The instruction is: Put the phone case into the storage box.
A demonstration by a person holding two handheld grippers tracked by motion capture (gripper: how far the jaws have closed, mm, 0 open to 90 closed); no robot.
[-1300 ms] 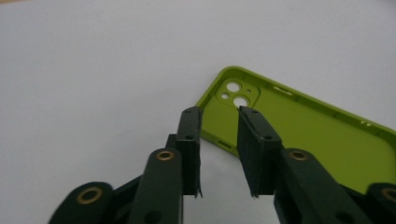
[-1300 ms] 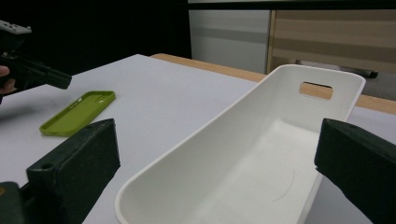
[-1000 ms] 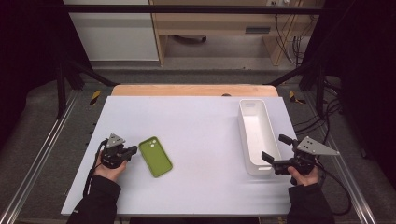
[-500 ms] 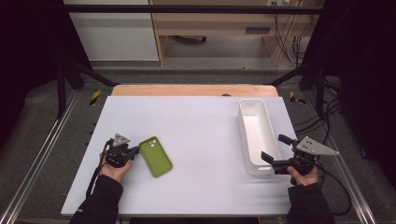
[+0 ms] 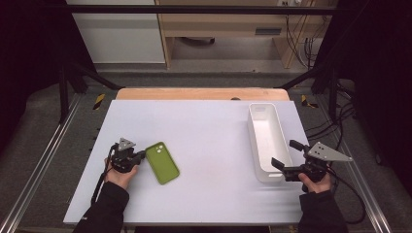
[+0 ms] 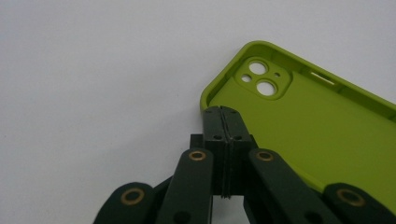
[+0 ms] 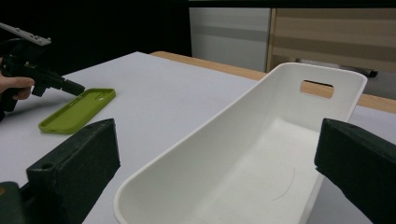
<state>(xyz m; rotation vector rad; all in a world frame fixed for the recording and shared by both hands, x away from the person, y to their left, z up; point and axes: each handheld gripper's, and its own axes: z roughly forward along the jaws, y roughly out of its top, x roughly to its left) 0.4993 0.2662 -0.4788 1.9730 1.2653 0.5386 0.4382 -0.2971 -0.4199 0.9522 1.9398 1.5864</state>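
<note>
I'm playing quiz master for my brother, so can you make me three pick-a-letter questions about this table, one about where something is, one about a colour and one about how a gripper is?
1. Where is the phone case?
A. inside the bin
B. flat on the table beside the left gripper
C. on the floor

2. What colour is the bin?
A. white
B. red
C. black

3. How are the right gripper jaws?
A. pressed together
B. shut on the phone case
C. wide apart at the bin's near end

Answers:
1 B, the green case lies on the table by the shut left jaws.
2 A, its walls are plain white.
3 C, the right gripper view shows a jaw on each side of the bin.
</note>
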